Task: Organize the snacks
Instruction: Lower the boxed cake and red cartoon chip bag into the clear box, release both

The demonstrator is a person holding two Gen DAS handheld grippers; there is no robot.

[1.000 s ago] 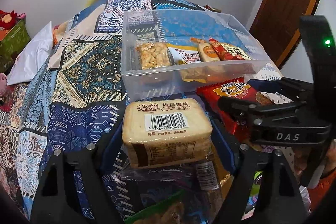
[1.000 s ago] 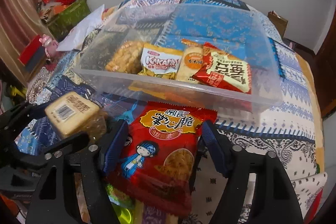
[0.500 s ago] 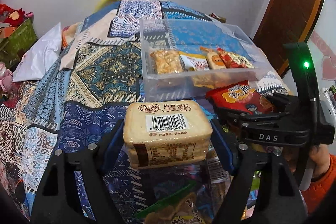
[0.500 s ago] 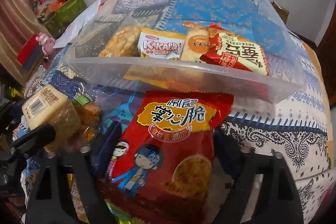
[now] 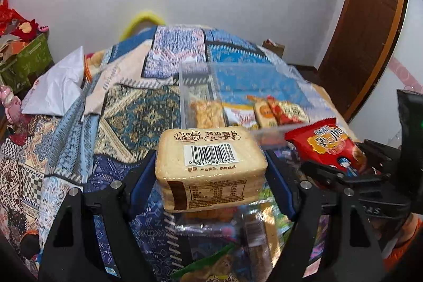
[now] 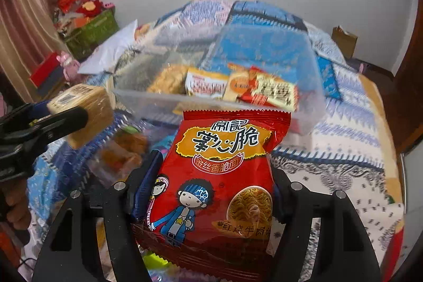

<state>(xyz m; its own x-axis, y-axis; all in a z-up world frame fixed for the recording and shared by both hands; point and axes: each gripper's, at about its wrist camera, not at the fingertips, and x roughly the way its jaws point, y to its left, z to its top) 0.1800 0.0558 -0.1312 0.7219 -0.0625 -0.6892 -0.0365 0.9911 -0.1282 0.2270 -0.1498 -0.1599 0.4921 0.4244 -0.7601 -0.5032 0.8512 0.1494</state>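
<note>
From your left wrist camera, your left gripper [image 5: 211,171] is clamped on a tan biscuit pack [image 5: 210,165], held above the patterned blanket [image 5: 127,120] just in front of the clear bin [image 5: 185,86], which holds 4 snacks. Your right gripper [image 5: 341,173] holds a red noodle bag [image 5: 325,144] beside it.

From your right wrist camera, both fingers pinch the red noodle bag [image 6: 219,176], its top edge near the bin's front wall [image 6: 158,102].
</note>
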